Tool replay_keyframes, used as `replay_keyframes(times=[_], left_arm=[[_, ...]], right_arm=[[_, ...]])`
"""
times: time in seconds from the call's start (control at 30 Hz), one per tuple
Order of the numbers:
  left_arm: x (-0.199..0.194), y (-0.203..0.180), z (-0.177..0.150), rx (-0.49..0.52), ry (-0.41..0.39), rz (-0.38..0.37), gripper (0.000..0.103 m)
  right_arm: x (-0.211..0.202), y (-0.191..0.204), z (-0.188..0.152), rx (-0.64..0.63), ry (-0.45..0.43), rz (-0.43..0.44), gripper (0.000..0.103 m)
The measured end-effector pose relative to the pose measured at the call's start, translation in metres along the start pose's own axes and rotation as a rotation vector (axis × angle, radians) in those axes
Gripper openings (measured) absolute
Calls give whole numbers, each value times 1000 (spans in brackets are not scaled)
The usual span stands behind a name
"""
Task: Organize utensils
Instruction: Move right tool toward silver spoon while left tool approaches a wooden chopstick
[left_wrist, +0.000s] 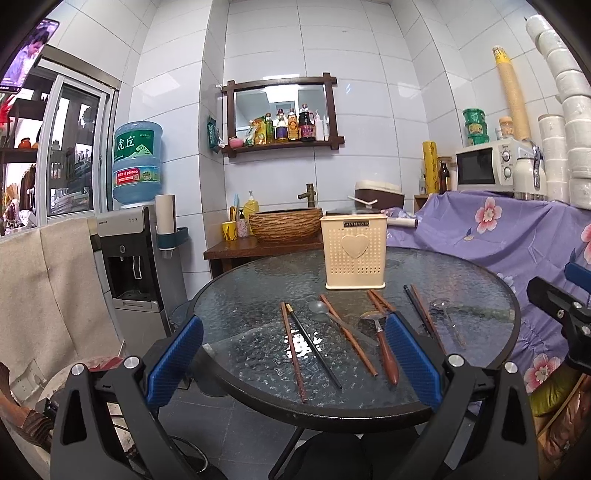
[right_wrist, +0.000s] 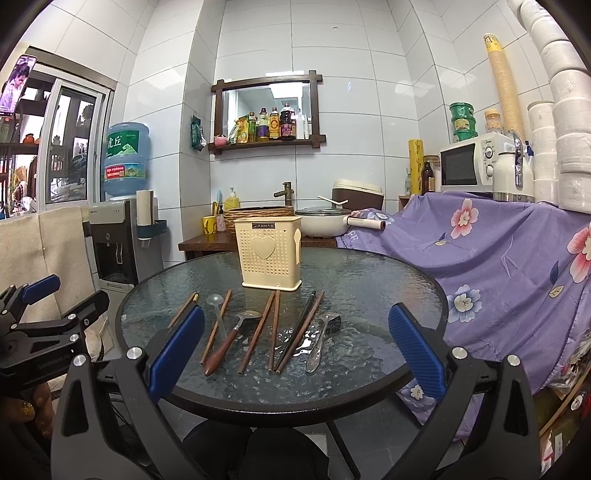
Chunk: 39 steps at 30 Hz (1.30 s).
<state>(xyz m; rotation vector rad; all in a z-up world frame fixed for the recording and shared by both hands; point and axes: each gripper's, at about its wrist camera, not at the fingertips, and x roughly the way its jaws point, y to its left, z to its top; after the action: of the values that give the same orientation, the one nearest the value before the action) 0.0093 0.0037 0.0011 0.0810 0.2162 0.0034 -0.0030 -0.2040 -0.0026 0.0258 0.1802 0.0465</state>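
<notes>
Tiled kitchen, round glass table (right_wrist: 388, 288), and I've basically not started: chopsticks (right_wrist: 258, 330) and spoons (right_wrist: 319, 341) all lie loose before the holder (right_wrist: 269, 254), both my left gripper (left_wrist: 295, 354) and right gripper (right_wrist: 295, 354) spread wide, carrying nothing.

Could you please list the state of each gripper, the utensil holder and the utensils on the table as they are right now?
left gripper: open, holding nothing.
right gripper: open, holding nothing.
utensil holder: upright on the glass table; nothing visibly sticking out.
chopsticks: lying flat, loose, in front of the holder.
wooden-handled spoon: lying flat.
metal spoon: lying flat.
clear spoon: lying flat.
</notes>
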Motion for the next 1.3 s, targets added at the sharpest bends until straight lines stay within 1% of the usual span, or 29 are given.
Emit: replay_keyframes(times=[0.1, 0.2, 0.23, 0.3, 0.43, 0.5, 0.53, 0.6, 0.63, 0.73, 0.87, 1.0, 1.07, 1.13, 1.2, 1.3], left_arm=[[21, -4, -3, 34, 51, 14, 97], [48, -3, -4, 63, 115, 25, 97], [58, -1, -3, 64, 141, 24, 97], [75, 6, 0, 59, 179, 24, 97], [100, 19, 4, 46, 237, 31, 97], [117, 26, 4, 48, 290, 28, 97], [122, 27, 3, 48, 308, 23, 95], [137, 33, 3, 50, 354, 15, 91], [143, 33, 4, 53, 369, 13, 89], [163, 37, 4, 85, 423, 12, 82], [185, 39, 4, 94, 493, -20, 76], [204, 38, 6, 103, 537, -41, 70], [214, 37, 5, 103, 558, -44, 62], [224, 37, 2, 83, 598, -60, 56], [232, 36, 0, 50, 632, -98, 54], [238, 34, -2, 55, 647, -97, 50]], right_arm=[[14, 0, -3, -27, 23, -20, 98], [42, -4, -8, -36, 112, -37, 98], [53, -6, -10, -36, 151, -34, 98], [70, -9, -11, -48, 200, -43, 98], [102, -21, -7, -46, 277, -55, 98], [117, -28, -4, -31, 316, -51, 97], [128, -32, -2, -21, 346, -47, 97], [145, -36, 0, -7, 389, -39, 92], [152, -37, 0, -8, 411, -40, 91], [176, -33, -1, -73, 479, -58, 86], [204, -32, 0, -117, 544, -67, 78], [219, -36, 1, -106, 579, -73, 75], [224, -37, 1, -101, 592, -75, 75], [228, -36, 1, -106, 602, -75, 75], [231, -35, 1, -107, 608, -73, 75], [238, -37, -2, -92, 623, -72, 74]])
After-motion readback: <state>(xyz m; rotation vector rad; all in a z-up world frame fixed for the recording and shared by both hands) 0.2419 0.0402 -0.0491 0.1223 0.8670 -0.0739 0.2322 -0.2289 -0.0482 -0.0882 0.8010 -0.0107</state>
